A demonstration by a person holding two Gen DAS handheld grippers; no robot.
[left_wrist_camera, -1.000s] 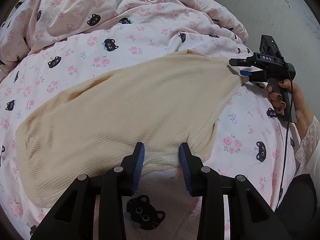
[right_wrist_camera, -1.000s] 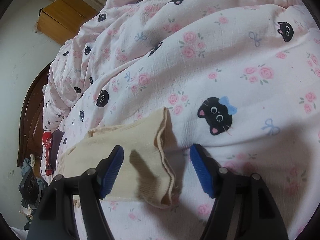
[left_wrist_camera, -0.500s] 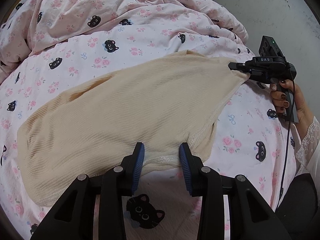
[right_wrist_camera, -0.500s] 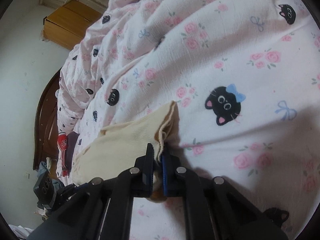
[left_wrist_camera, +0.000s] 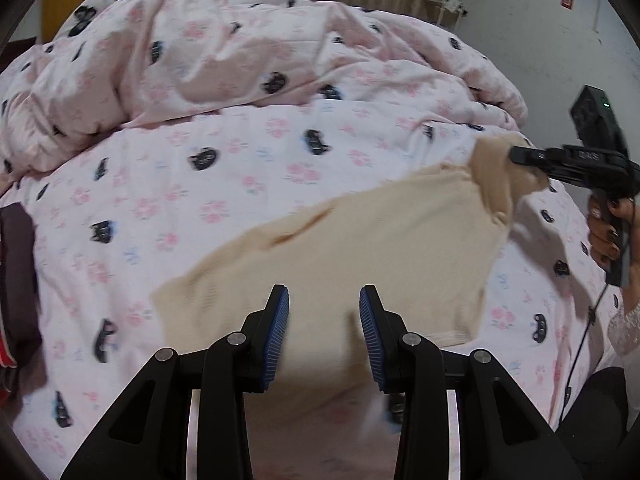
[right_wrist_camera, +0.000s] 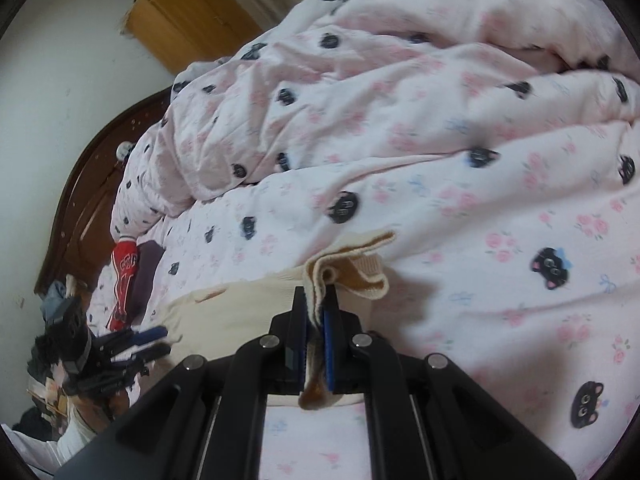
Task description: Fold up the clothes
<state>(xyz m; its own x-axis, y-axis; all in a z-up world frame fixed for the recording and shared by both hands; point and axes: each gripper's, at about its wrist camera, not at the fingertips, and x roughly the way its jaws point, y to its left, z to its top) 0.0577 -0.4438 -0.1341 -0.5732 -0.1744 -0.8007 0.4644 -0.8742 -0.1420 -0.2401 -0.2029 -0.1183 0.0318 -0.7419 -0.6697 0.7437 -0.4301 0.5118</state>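
A cream ribbed top (left_wrist_camera: 360,240) lies spread on the pink cat-print bedsheet (left_wrist_camera: 240,168). My right gripper (right_wrist_camera: 316,300) is shut on one corner of the top (right_wrist_camera: 352,268), and the pinched band hangs folded just past the fingertips, clear of the sheet. From the left wrist view the right gripper (left_wrist_camera: 514,155) is at the far right, held by a person's hand (left_wrist_camera: 604,236), with the corner drawn up into a peak. My left gripper (left_wrist_camera: 324,312) hovers over the near edge of the top. Its jaws stand apart, and the cloth shows between them without being pressed.
A bunched duvet (left_wrist_camera: 240,60) in the same print fills the back of the bed. Dark folded cloth (left_wrist_camera: 16,280) lies at the left edge. A red and white garment (right_wrist_camera: 124,280) sits by the dark wooden headboard (right_wrist_camera: 80,200). A wooden cabinet (right_wrist_camera: 188,20) stands behind.
The right jaws closed on the top's corner, then rose and lifted it off the sheet. The left gripper moved up and over the cloth, its gap unchanged. Less of the top now reaches left.
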